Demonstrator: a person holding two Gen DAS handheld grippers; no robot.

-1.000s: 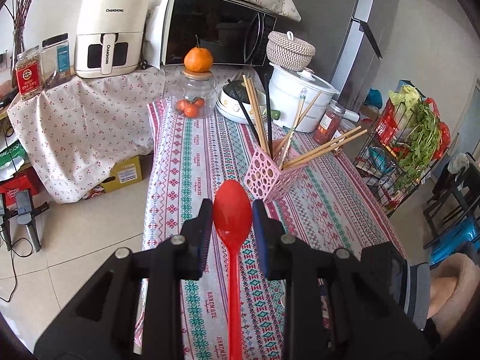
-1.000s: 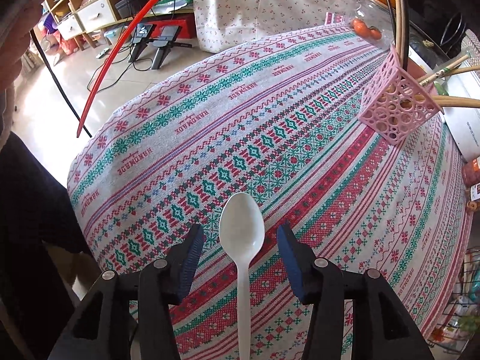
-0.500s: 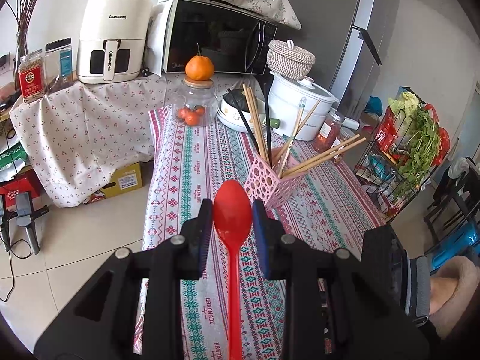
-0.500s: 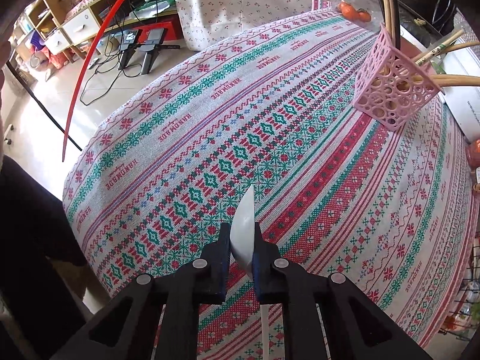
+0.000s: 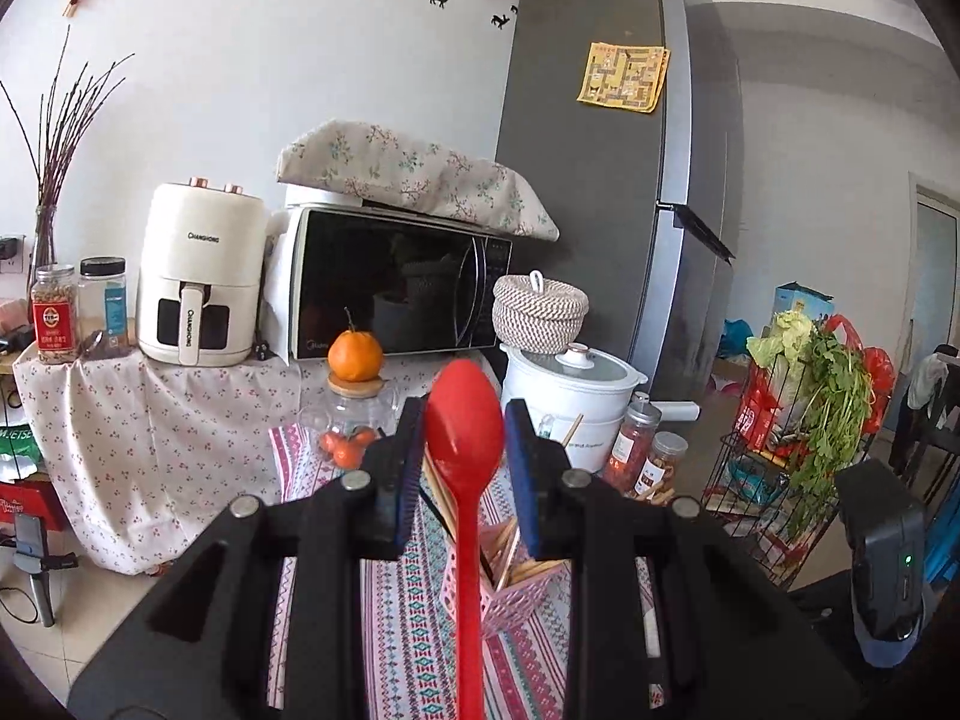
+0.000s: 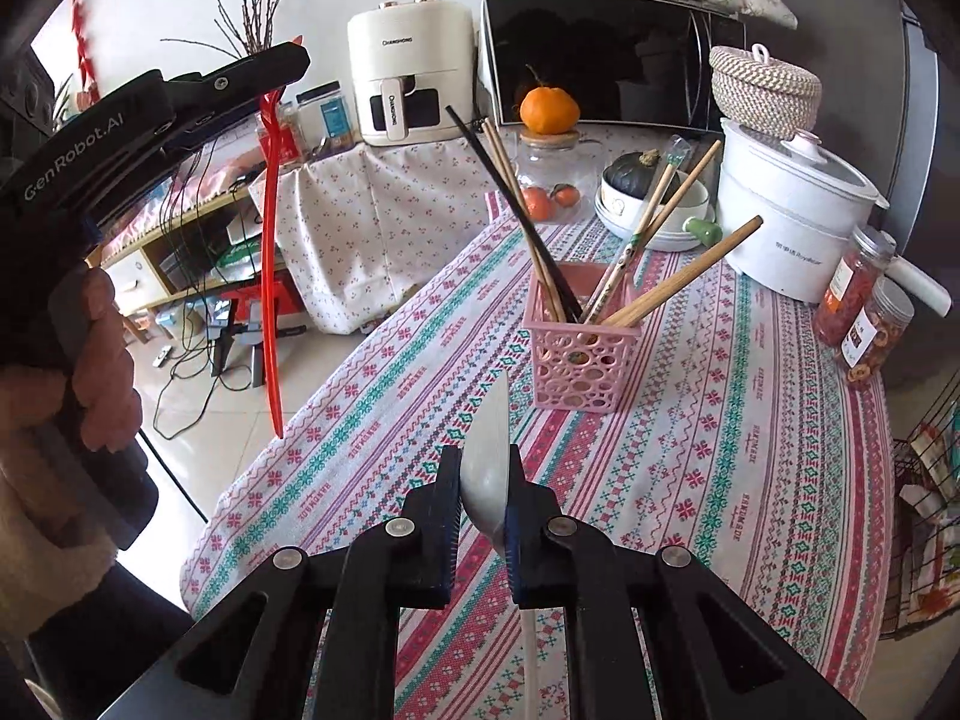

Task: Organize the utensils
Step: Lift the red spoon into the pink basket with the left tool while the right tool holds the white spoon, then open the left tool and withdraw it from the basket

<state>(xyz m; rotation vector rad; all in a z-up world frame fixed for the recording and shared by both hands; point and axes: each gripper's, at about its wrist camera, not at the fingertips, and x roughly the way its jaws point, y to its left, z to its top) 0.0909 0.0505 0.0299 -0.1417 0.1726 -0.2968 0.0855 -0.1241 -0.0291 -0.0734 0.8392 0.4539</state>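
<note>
Right wrist view: right tongs (image 6: 483, 495) pinch a white plastic spoon (image 6: 489, 456) edge-on at lower centre, below the pink perforated basket (image 6: 579, 354); left tongs (image 5: 462, 450) grip a red plastic spoon (image 5: 465, 438). Thin grip could let it twist free.

Soft, even daylight fills both views — bright on the white wall (image 5: 300, 90), with no hard shadows on the counter (image 6: 750, 420). The microwave (image 5: 396, 288) door is a dark mirror holding dim reflections, and the fridge (image 5: 600, 180) beside it carries a pale sheen down its edge. Fisheye bending is strong: the fridge leans and curves, and black corners ring each frame. Close to the lens, the right claw (image 6: 483, 516) looks slightly soft — things around the microwave stay sharp.
</note>
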